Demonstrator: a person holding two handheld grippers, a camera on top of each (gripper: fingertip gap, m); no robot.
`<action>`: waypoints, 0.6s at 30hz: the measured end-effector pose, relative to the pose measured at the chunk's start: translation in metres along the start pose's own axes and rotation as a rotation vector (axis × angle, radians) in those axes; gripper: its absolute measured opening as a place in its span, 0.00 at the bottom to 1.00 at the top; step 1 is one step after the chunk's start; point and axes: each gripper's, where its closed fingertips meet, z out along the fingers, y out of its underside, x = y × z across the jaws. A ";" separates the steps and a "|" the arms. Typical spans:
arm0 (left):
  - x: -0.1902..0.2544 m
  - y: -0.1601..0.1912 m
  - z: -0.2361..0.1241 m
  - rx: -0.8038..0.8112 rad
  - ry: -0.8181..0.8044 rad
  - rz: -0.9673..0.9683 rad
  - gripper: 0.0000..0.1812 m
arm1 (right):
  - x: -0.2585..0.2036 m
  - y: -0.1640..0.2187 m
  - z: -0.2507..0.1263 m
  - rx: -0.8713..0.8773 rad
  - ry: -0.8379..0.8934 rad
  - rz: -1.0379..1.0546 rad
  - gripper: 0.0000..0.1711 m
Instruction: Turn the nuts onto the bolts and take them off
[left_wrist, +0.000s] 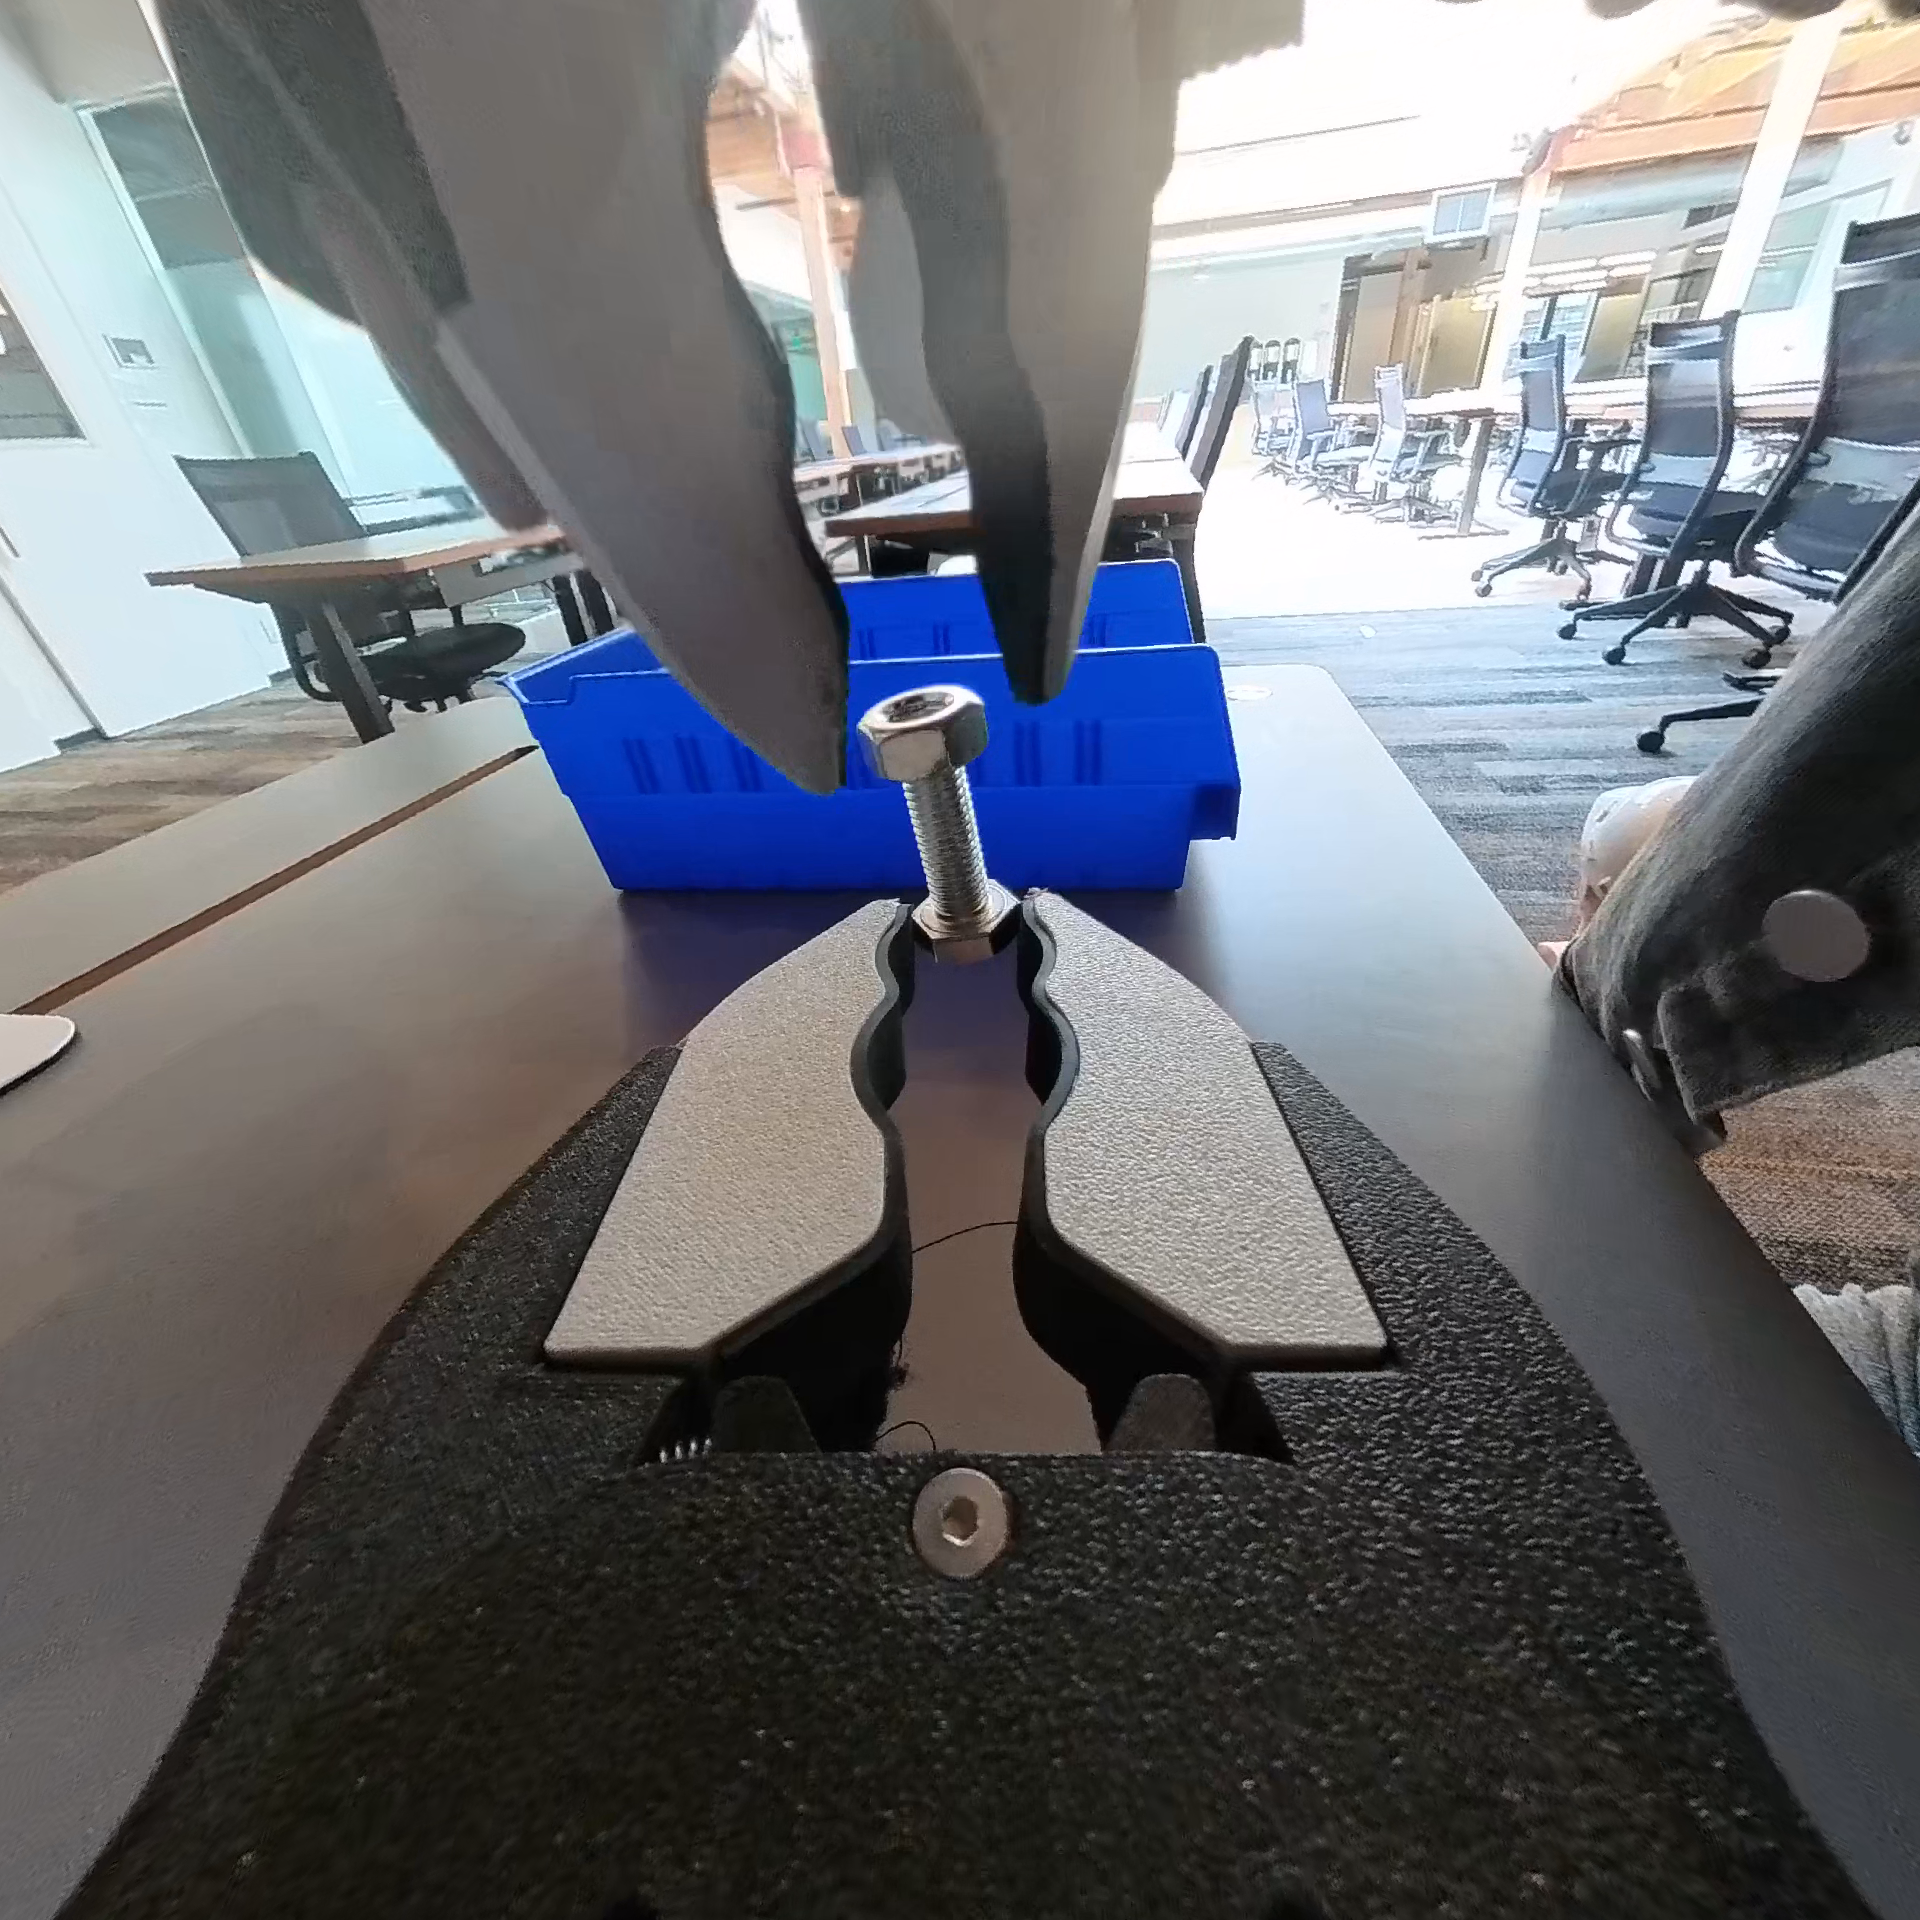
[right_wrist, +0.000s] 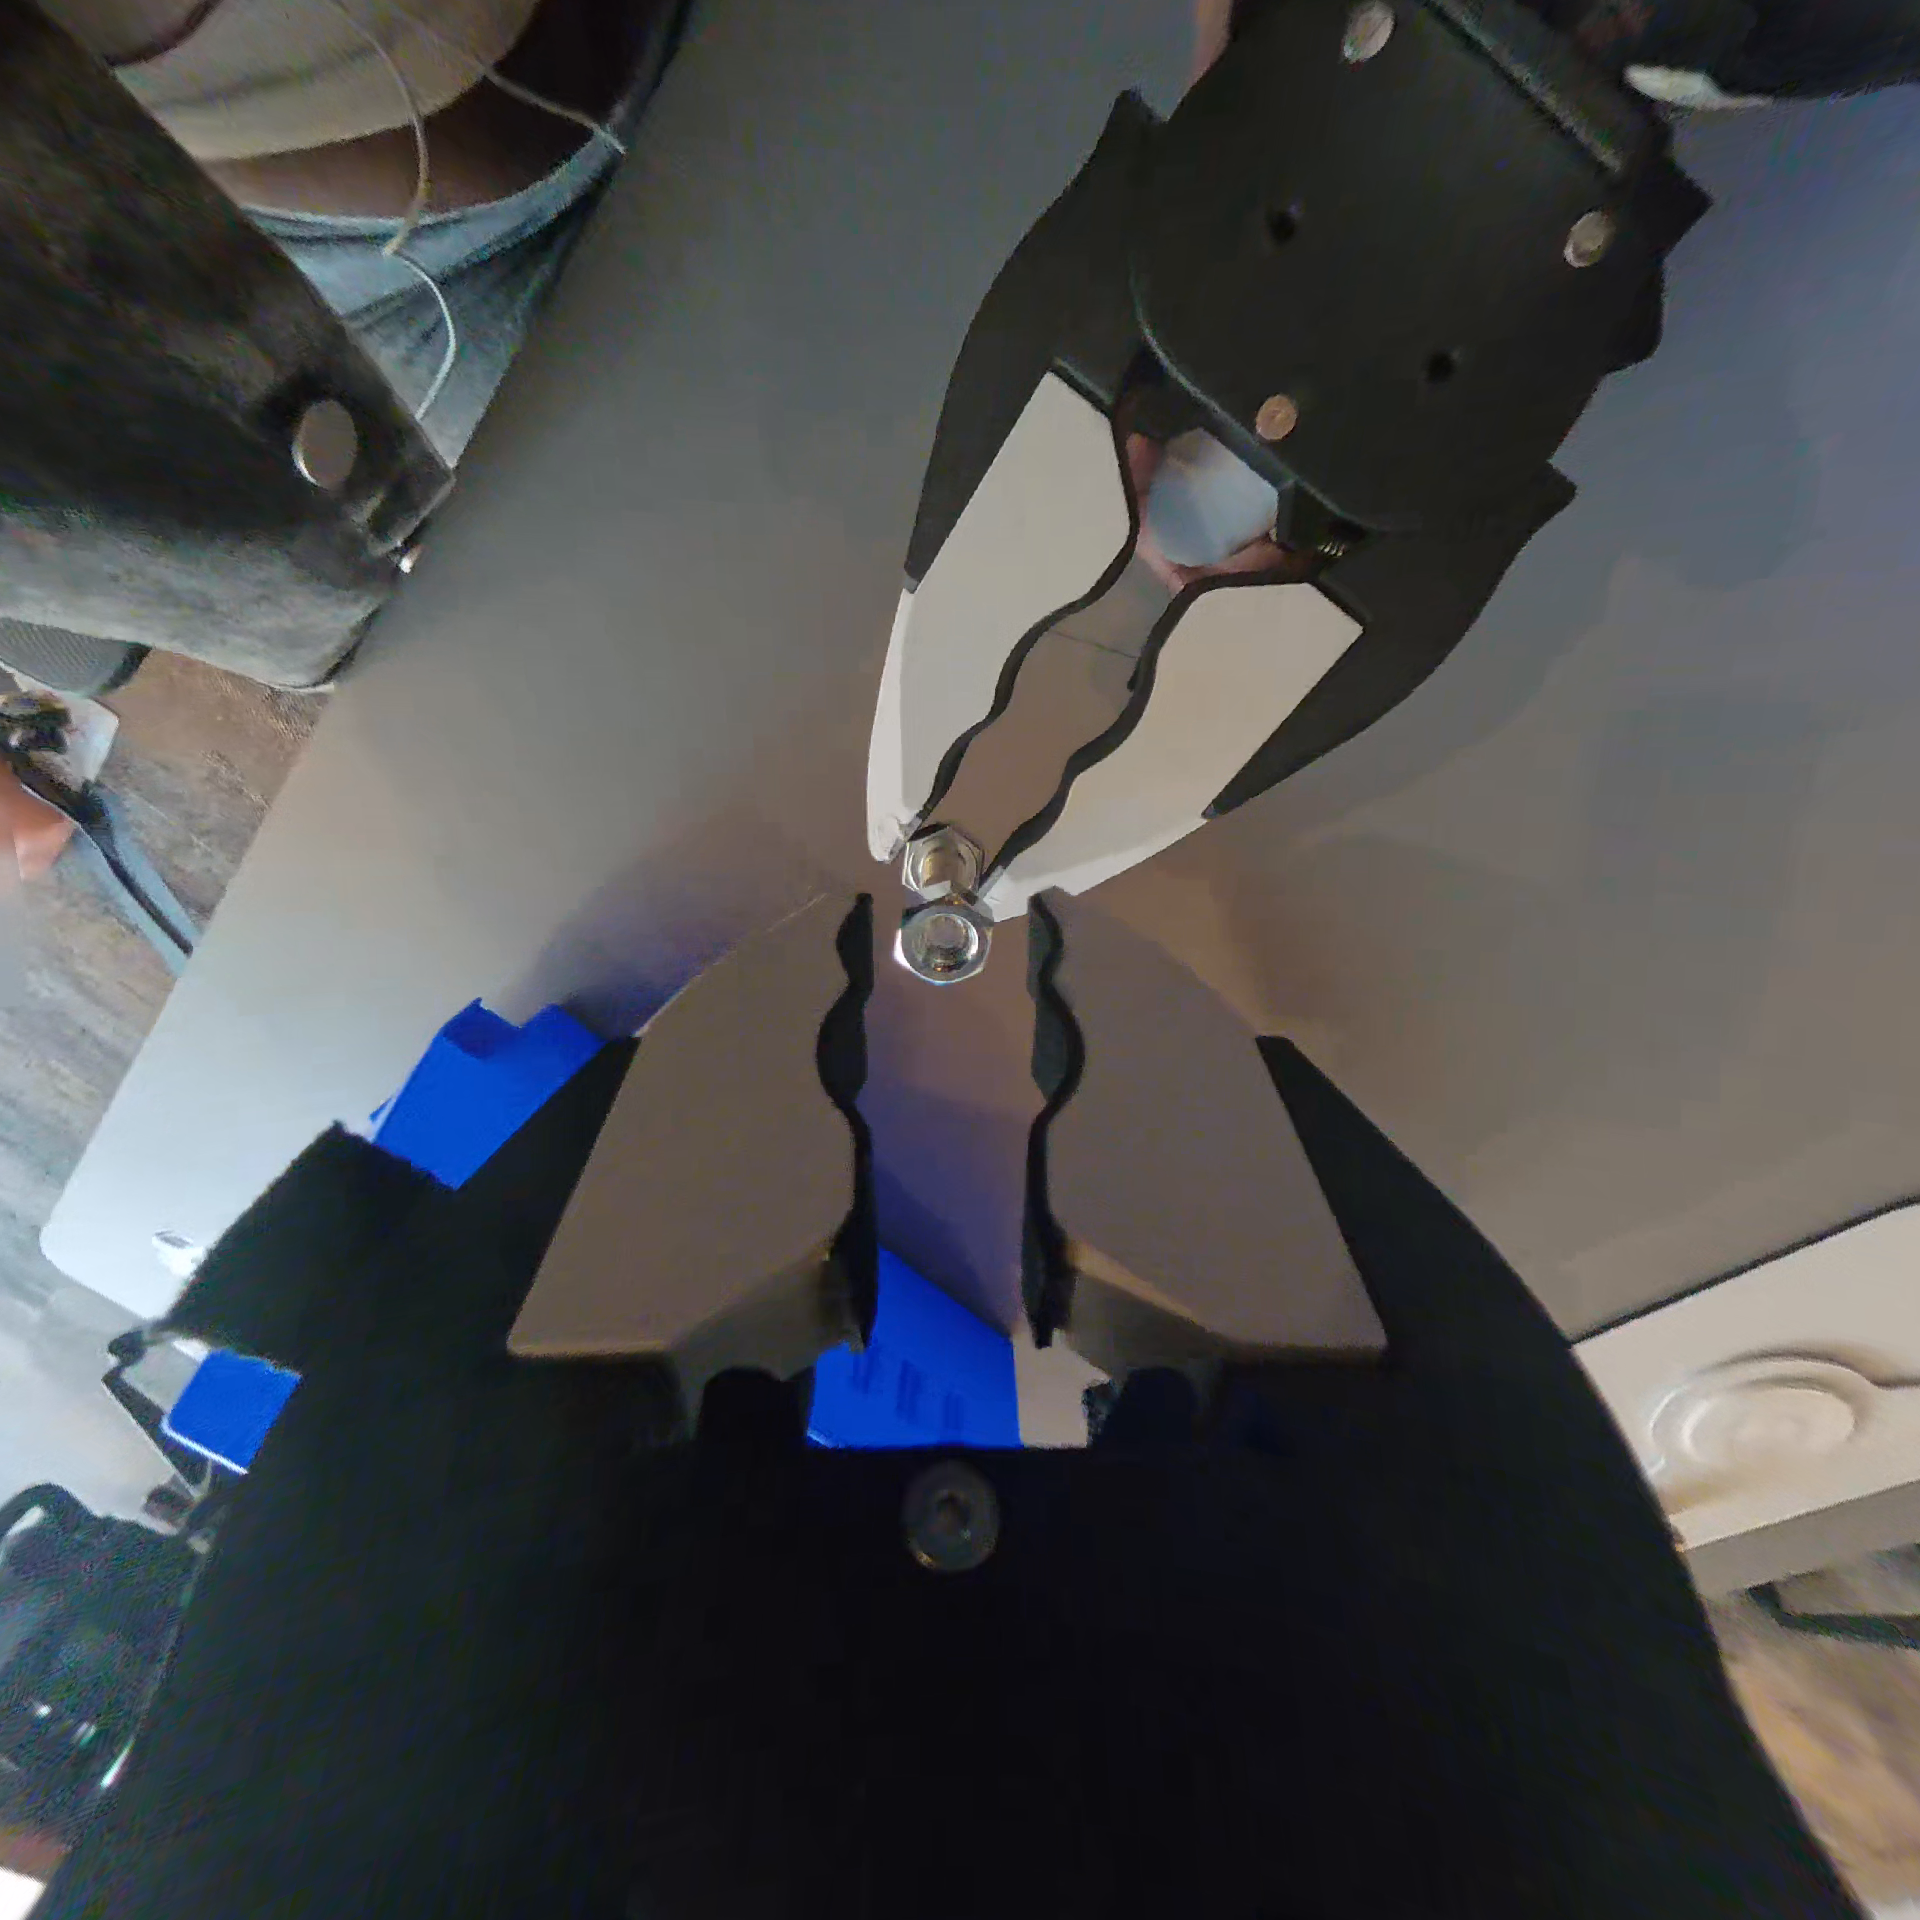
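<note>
A silver bolt (left_wrist: 943, 842) stands upright above the dark table (left_wrist: 312, 1039). My left gripper (left_wrist: 961, 920) is shut on the hex head at the bolt's lower end. A hex nut (left_wrist: 923, 729) sits at the top of the thread. My right gripper (left_wrist: 935, 727) comes down from above, open, with one fingertip on each side of the nut and a small gap to it. In the right wrist view I look down on the nut (right_wrist: 942, 941), between the open fingers of my right gripper (right_wrist: 948, 920). My left gripper (right_wrist: 940, 860) holds the bolt head just beyond the nut.
A blue plastic bin (left_wrist: 1091, 790) stands right behind the bolt and also shows in the right wrist view (right_wrist: 488, 1091). A person's dark sleeve (left_wrist: 1766, 883) is at the right edge. A white flat object (left_wrist: 31, 1044) lies at the left. Desks and office chairs (left_wrist: 1662, 499) stand beyond. My left and right fingertips are right by each other.
</note>
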 end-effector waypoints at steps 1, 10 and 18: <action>0.000 0.000 0.000 0.001 0.002 -0.001 0.10 | 0.001 0.002 0.002 -0.006 0.001 -0.012 0.13; -0.003 0.001 0.000 -0.007 -0.041 0.011 0.10 | 0.001 0.004 0.003 -0.007 0.092 0.265 0.10; -0.011 0.002 0.002 -0.021 -0.117 0.044 0.10 | 0.002 0.012 0.004 0.032 0.220 0.927 0.10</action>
